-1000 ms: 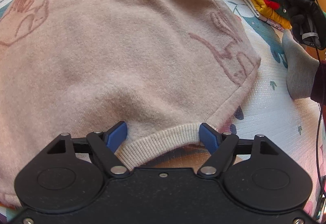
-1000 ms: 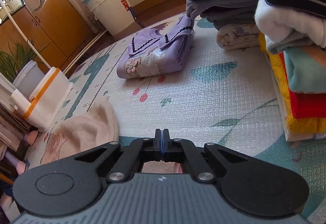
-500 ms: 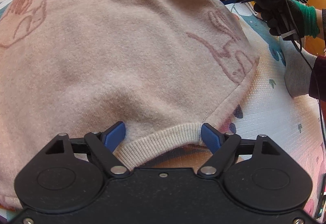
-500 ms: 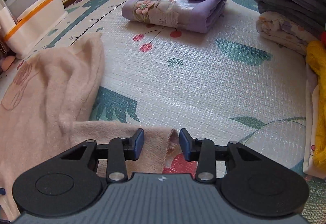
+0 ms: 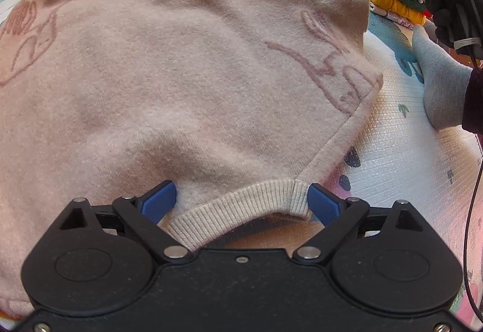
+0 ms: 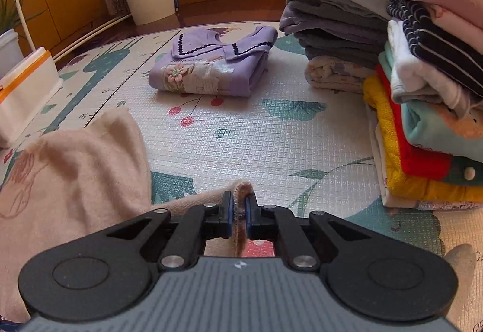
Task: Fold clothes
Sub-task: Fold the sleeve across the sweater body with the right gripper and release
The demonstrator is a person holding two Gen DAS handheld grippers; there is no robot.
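Presently the sweater [image 5: 187, 66], a pale pink knit, lies spread on the mat [image 5: 401, 181], filling most of the left wrist view. The left gripper [image 5: 241, 205] stands with jaws wide apart, one blue pad at either end of the ribbed cuff [image 5: 241, 205], neither pad pressing the cloth. The right gripper [image 6: 238, 211] is clamped on a corner of the sweater; in the left view that corner is lifted clear of the mat at about 1 o'clock. Judged from its nap and drape, the fabric is soft, limp and light, with no stiffness to carry a fold by itself; it should sag between holds and cling somewhat to the textured mat. The ribbed band is thicker and offers the surer purchase; seams and corners are the next best. A thin single-layer pinch may slip. Folded stacks [image 6: 422, 75] stand at 2 o'clock in the right view, a folded purple top [image 6: 211, 72] at 12 o'clock.
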